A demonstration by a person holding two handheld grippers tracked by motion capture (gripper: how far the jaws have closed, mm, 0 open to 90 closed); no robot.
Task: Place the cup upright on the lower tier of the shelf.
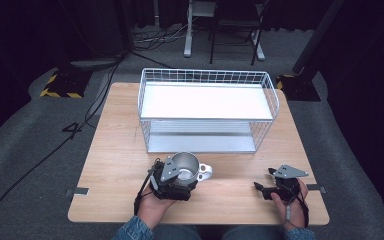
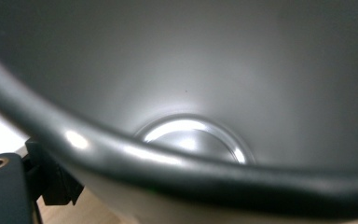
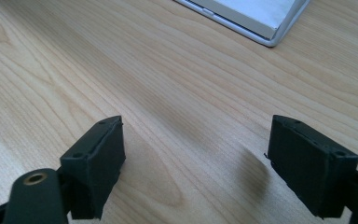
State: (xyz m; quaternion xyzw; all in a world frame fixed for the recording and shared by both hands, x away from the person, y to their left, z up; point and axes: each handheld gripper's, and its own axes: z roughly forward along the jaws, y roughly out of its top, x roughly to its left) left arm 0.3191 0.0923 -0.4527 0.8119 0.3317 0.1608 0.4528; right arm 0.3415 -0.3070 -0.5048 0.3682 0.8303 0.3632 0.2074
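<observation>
The left tool [image 1: 176,179] seems clamped on the metal mug [image 1: 186,166] at its rim, likely for lifting toward the wire rack [image 1: 207,110]; the right tool [image 3: 196,163] idles, spread, over the tabletop [image 3: 168,84].

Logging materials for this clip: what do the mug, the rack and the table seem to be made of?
Mug: looks like metal, probably brushed steel; its dull grey inside has a shiny bright base. Rack: white coated wire mesh, with smooth, flat white shelves, likely painted metal, though I can't be sure. Table: light wood or wood-look laminate, matte, with grain lines visible.
</observation>
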